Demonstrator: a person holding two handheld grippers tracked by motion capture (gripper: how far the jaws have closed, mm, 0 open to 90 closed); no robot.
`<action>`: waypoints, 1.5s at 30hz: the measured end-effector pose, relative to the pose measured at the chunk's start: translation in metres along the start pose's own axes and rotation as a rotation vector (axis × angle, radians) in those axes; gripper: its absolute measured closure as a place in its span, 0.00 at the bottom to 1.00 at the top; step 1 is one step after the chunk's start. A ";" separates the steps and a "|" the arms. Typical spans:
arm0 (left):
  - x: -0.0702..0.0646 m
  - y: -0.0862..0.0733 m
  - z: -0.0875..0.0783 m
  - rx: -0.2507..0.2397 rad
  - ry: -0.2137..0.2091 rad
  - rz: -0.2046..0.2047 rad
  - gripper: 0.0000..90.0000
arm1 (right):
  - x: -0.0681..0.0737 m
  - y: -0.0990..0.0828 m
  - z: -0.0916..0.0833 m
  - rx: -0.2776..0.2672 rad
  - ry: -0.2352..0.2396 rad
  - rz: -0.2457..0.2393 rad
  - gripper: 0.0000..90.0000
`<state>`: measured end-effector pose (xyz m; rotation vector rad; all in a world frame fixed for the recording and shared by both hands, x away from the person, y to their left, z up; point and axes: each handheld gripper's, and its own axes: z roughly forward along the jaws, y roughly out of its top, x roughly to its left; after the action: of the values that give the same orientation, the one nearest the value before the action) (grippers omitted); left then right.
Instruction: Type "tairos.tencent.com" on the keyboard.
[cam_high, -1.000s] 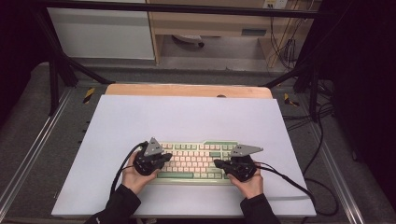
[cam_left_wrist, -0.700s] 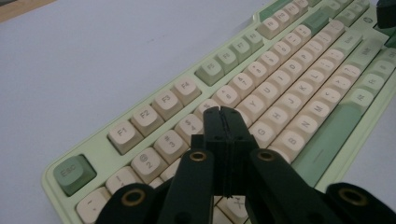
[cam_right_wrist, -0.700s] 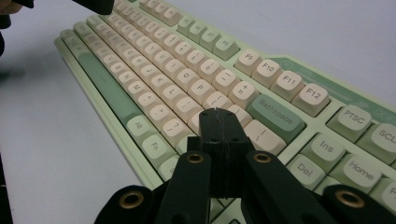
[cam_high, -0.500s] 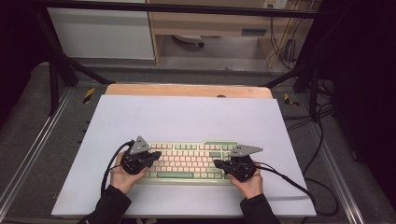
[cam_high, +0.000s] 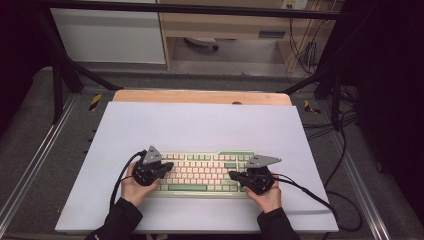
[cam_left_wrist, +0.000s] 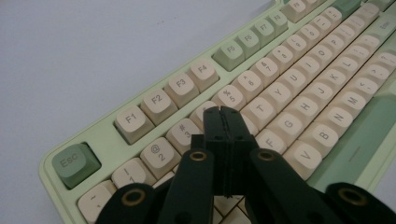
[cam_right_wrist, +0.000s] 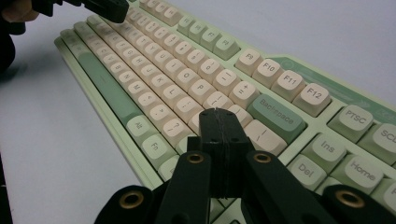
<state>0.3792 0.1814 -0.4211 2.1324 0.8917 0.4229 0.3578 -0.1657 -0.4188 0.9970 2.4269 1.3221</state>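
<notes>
Showing two hand-held grippers poised over a mechanical keyboard on a white tabletop.

Keyboard (cam_high: 205, 172): pale green case with cream keycaps; lies flat, its long axis running from the left gripper across to the right gripper.
Keyboard facing: space bar row toward the person, function row on the far edge; Esc key (cam_left_wrist: 74, 163) at the left gripper's end, Backspace key (cam_right_wrist: 276, 117) at the right gripper's end.
Left gripper (cam_high: 165, 166): held in the left hand (cam_high: 132, 185), over the keyboard's left end; jaws pressed together with nothing between them.
Left gripper tip (cam_left_wrist: 225, 112): over the number row, just past the 3 key and beside the 5 key; whether it touches a key cannot be told.
Right gripper (cam_high: 236, 175): held in the right hand (cam_high: 267, 196), over the keyboard's right end, pointing toward the left gripper; jaws pressed together, nothing between them.
Right gripper tip (cam_right_wrist: 219, 113): over the keys just below Backspace, near the bracket keys.
Tabletop (cam_high: 200, 125): white sheet, bare beyond both grippers, with a wooden edge (cam_high: 200, 96) at its far side.
</notes>
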 end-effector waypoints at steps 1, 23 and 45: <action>0.000 0.000 0.001 0.003 0.000 0.001 1.00 | 0.000 0.000 0.000 0.001 -0.001 0.002 1.00; -0.003 -0.003 0.003 0.006 -0.007 0.011 1.00 | 0.000 0.000 -0.001 -0.004 -0.001 0.002 1.00; 0.003 -0.017 -0.031 -0.021 -0.016 0.008 1.00 | 0.005 0.007 0.001 -0.017 0.013 -0.002 1.00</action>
<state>0.3566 0.2076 -0.4142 2.1176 0.8658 0.4167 0.3582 -0.1590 -0.4132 0.9841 2.4209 1.3506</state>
